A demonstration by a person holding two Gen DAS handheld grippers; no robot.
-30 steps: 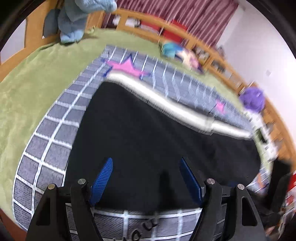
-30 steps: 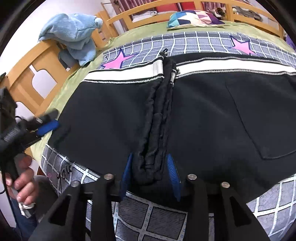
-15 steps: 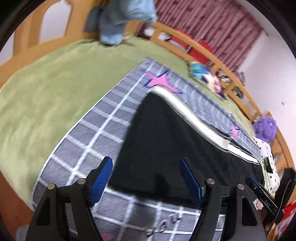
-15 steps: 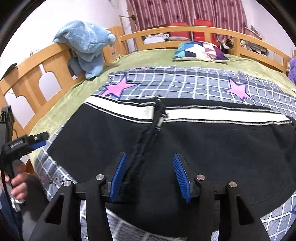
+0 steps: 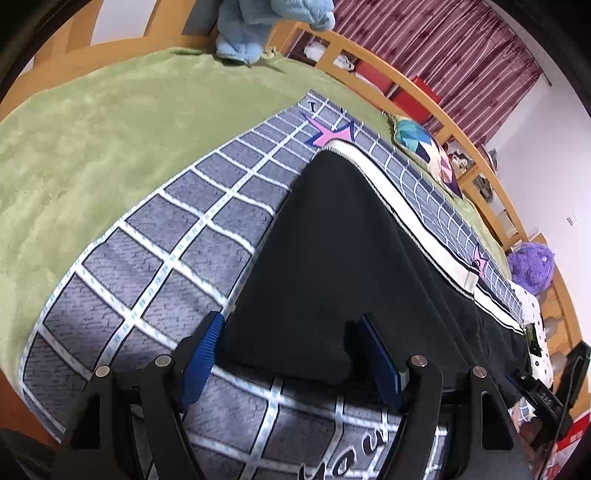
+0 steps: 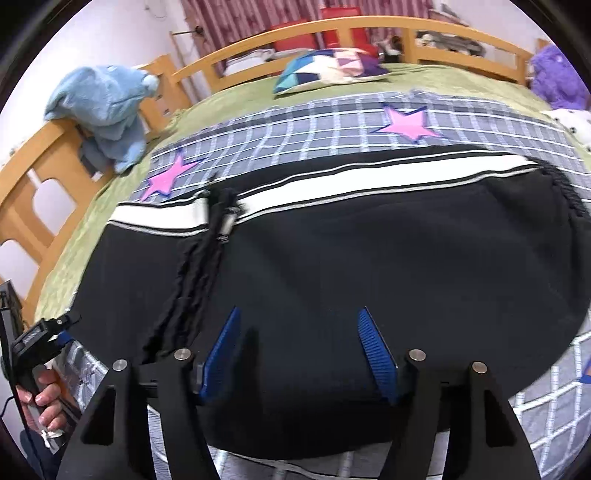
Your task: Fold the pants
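Observation:
Black pants (image 6: 369, 258) with a white side stripe (image 6: 369, 182) lie folded flat on a grey checked blanket (image 5: 177, 236). A bunched ridge of black cloth (image 6: 195, 273) runs across them left of centre. My left gripper (image 5: 288, 354) is open and empty, its blue pads (image 5: 201, 350) straddling the near left corner of the pants (image 5: 332, 277). My right gripper (image 6: 299, 347) is open and empty, low over the near edge of the pants, right of the ridge. The left gripper also shows in the right wrist view (image 6: 44, 336), held by a hand.
The blanket with pink stars (image 6: 406, 123) lies on a green bedspread (image 5: 92, 140). A wooden bed rail (image 6: 332, 33) runs round. A blue towel (image 6: 107, 107) hangs on the rail at left. A patterned pillow (image 6: 328, 70) and a purple plush toy (image 5: 532, 266) sit at the back.
My right gripper has let go of the bunched ridge of cloth, opened and shifted right. My left gripper has moved left to the corner of the pants.

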